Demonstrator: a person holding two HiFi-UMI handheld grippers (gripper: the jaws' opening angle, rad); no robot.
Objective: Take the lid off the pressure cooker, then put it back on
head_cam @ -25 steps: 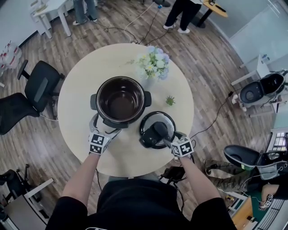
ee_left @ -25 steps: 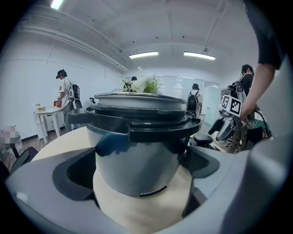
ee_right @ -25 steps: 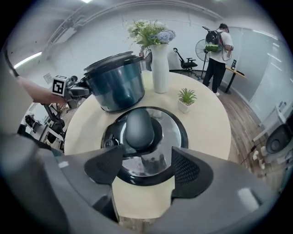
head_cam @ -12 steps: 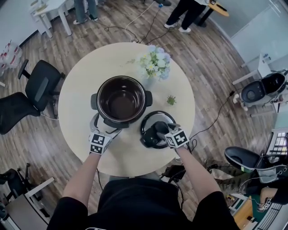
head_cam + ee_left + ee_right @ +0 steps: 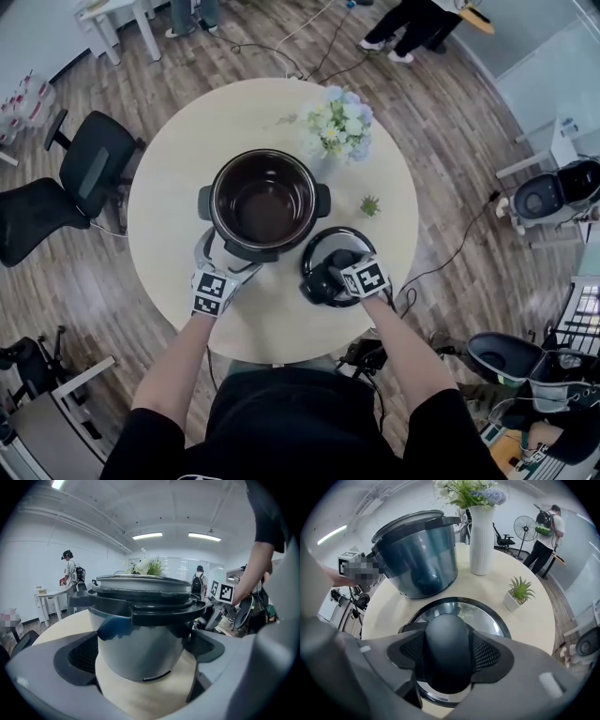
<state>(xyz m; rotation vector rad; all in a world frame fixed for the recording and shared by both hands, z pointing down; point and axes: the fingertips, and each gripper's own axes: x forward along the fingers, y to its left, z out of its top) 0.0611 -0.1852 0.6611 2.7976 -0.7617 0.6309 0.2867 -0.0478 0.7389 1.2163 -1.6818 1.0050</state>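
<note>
The open pressure cooker [image 5: 320,201] stands mid-table, its dark inner pot bare. My left gripper [image 5: 225,255] holds its near side, with the grey body [image 5: 140,639] caught between both pads, so the left gripper [image 5: 143,654] is shut on it. To the cooker's right the steel lid [image 5: 328,242] lies flat on the table. My right gripper [image 5: 339,275] points steeply down over it. In the right gripper view the lid's black knob [image 5: 447,641] fills the gap and both mesh pads touch it. The right gripper [image 5: 449,654] has just been closing and is shut on the knob.
A white vase of flowers [image 5: 337,127] and a small potted plant [image 5: 369,204] stand behind the lid on the round table [image 5: 169,187]. The table's near edge runs just below both grippers. A black office chair [image 5: 84,178] stands to the left.
My right gripper has moved left from the lid's right rim and lowered over the knob, which now sits between its jaws. The left gripper and the cooker have stayed put.
</note>
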